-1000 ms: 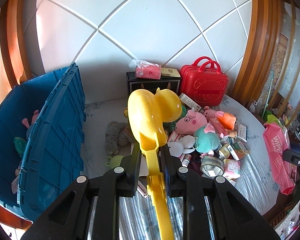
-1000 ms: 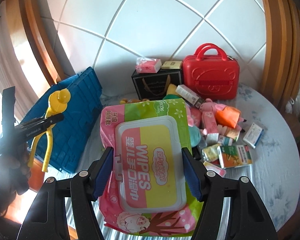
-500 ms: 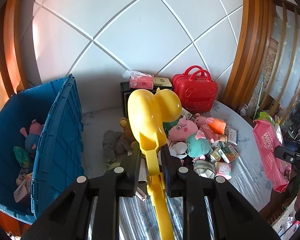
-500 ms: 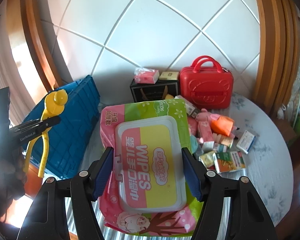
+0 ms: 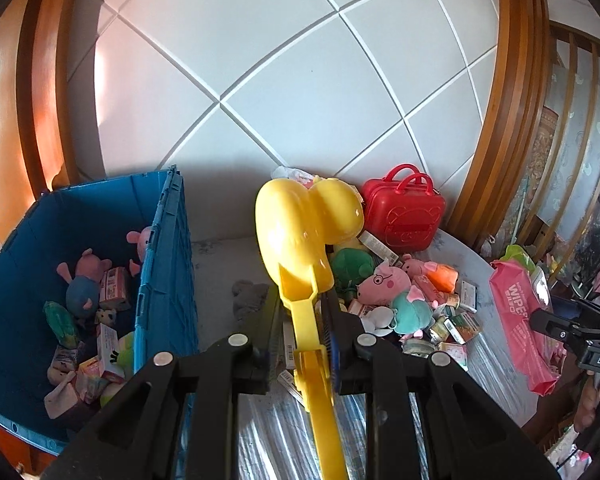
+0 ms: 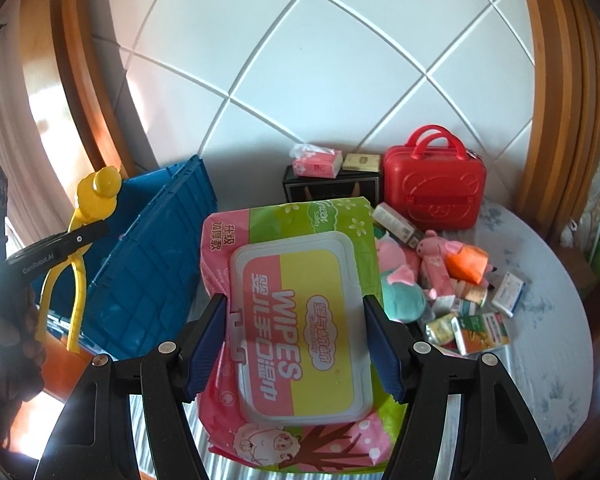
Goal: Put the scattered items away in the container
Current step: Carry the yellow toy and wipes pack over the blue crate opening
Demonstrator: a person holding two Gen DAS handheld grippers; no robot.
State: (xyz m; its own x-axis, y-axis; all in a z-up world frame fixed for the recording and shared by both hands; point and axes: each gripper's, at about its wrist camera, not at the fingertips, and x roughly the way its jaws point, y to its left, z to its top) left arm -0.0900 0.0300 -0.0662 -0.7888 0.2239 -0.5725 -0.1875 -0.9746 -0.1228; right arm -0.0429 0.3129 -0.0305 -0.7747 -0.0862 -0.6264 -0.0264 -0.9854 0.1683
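Left gripper [image 5: 300, 320] clamps the yellow duck tongs [image 5: 304, 240], long axis pointing ahead, head tilted up. Right gripper [image 6: 296, 332] grips the wipes pack [image 6: 300, 312] lengthwise, lid up.

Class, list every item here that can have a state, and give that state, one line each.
left gripper: shut on yellow tongs
right gripper: shut on wipes pack, its lid closed
blue crate: open, partly filled
red case: closed, upright
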